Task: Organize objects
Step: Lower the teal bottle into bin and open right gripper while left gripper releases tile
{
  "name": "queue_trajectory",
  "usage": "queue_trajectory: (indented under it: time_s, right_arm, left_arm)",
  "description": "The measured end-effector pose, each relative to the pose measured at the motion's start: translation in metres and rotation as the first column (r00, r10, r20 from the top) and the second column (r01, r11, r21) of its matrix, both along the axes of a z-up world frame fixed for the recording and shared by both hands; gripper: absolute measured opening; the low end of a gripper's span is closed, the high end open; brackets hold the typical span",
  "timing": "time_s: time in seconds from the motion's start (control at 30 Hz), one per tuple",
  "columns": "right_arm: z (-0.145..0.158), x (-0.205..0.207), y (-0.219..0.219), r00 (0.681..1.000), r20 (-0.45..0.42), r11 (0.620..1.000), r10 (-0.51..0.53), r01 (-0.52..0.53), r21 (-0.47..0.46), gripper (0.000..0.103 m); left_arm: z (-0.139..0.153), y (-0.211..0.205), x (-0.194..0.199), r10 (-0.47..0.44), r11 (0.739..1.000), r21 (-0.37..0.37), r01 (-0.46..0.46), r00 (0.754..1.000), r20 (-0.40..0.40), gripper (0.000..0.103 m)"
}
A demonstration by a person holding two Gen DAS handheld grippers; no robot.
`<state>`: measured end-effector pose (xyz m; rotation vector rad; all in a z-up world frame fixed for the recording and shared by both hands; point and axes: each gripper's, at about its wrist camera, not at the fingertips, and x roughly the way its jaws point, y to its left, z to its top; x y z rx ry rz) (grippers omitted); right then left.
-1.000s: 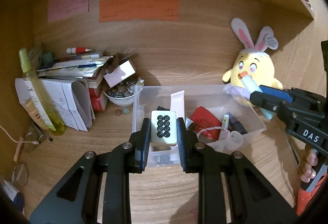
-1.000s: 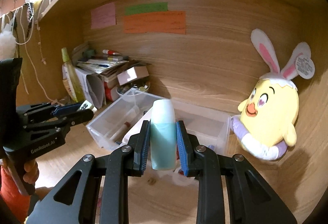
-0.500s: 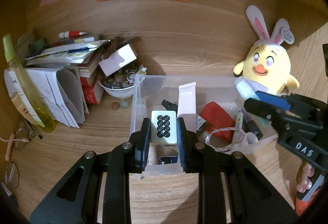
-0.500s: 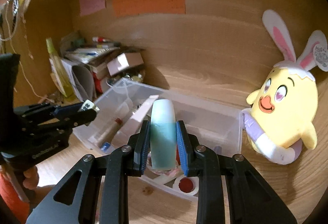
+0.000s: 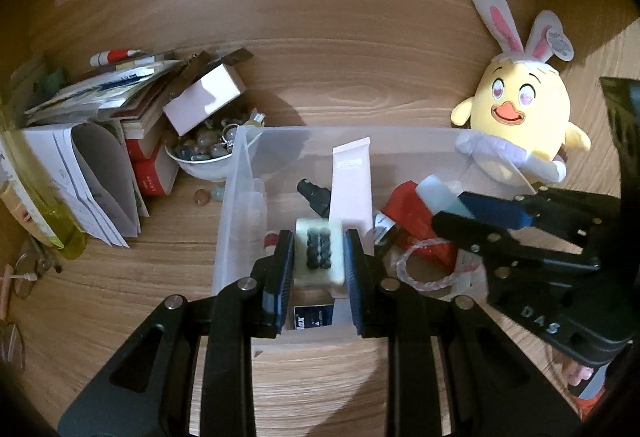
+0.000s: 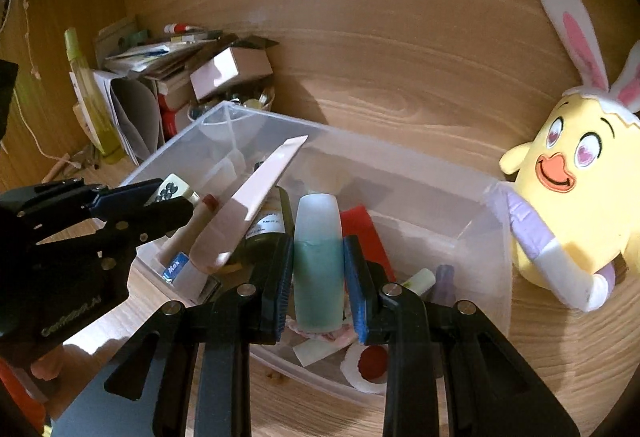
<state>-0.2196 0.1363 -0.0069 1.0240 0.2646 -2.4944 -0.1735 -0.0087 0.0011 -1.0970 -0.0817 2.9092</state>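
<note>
While the left claw (image 5: 319, 257) grips a dotted tile (image 5: 319, 256), only the right view shows the right claw (image 6: 319, 269) clamping a teal bottle (image 6: 319, 261).

Bin interior: the clear bin (image 6: 472, 197) is crowded; a leaning pink tube (image 6: 256, 197) and a dark bottle (image 6: 268, 225) block its left half.
Right flank: the plush chick (image 6: 568, 205) touches the bin's right wall.
Left flank: a bowl of stones (image 5: 204, 153) and a paper stack (image 5: 100, 173) crowd it.
Near side: bare wooden desk (image 5: 120, 277) gives room.
</note>
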Motion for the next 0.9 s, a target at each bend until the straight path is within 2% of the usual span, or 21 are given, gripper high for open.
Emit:
queue_trajectory:
  time_s: [0.23,0.37,0.4,0.5,0.57,0.77,0.83,0.9]
  right_arm:
    - [-0.005,-0.003,-0.003,1.000,0.023,1.000,0.004,-0.004,-0.001,0.023]
    - [-0.004,-0.001,-0.004,1.000,0.012,1.000,0.005,-0.005,0.011,0.023]
    - [-0.003,-0.001,-0.004,1.000,0.015,1.000,0.007,-0.007,0.009,0.024]
    - [-0.001,0.000,-0.001,1.000,0.016,1.000,0.007,-0.007,-0.001,0.032]
    - [0.003,0.002,0.001,1.000,0.007,1.000,0.003,-0.003,-0.006,0.038]
    - [0.022,0.013,0.011,0.999,-0.029,0.999,-0.014,0.013,-0.038,0.055]
    - [0.028,0.018,0.014,0.999,-0.047,0.999,-0.015,0.013,-0.045,0.056]
    - [0.032,0.023,0.017,0.998,-0.054,0.999,-0.013,0.010,-0.050,0.056]
  left_arm:
    - [0.004,-0.002,0.003,0.001,1.000,0.015,-0.001,1.000,-0.015,0.026]
    - [0.006,-0.005,0.006,-0.002,0.999,0.038,0.003,1.000,-0.022,0.041]
    - [0.007,-0.006,0.009,-0.002,0.999,0.041,0.004,1.000,-0.030,0.042]
    - [0.010,-0.006,0.013,-0.005,0.999,0.040,0.007,0.999,-0.045,0.046]
    - [0.011,-0.007,0.016,-0.001,0.999,0.037,0.003,0.999,-0.054,0.053]
    - [0.020,-0.009,0.029,0.005,0.999,0.041,-0.002,0.997,-0.073,0.062]
    - [0.023,-0.008,0.034,0.003,0.999,0.035,0.000,0.997,-0.081,0.063]
    - [0.026,-0.007,0.040,0.005,1.000,0.022,-0.003,0.996,-0.087,0.069]
